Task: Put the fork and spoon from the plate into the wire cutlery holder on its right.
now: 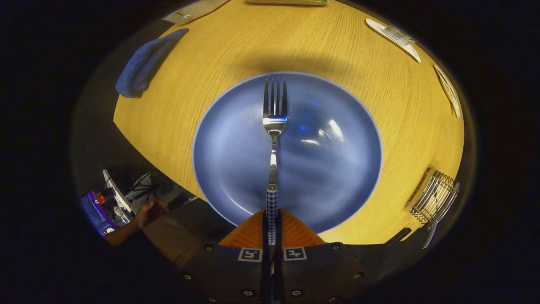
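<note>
My gripper (272, 223) is shut on the checked handle of a metal fork (274, 126), both fingers pressing it from either side. The fork points straight ahead of the fingers, tines away, and hangs above the blue plate (337, 169). No other cutlery lies on the plate's visible surface. The wire cutlery holder (434, 196) stands on the wooden table to the right of the plate. A checked handle (430, 236) pokes out of the holder on its near side.
A blue cloth (145, 63) lies at the table's far left edge. Flat white items (394, 38) sit along the far right of the table. A person's hand (149, 211) rests below the table's left edge, near some equipment.
</note>
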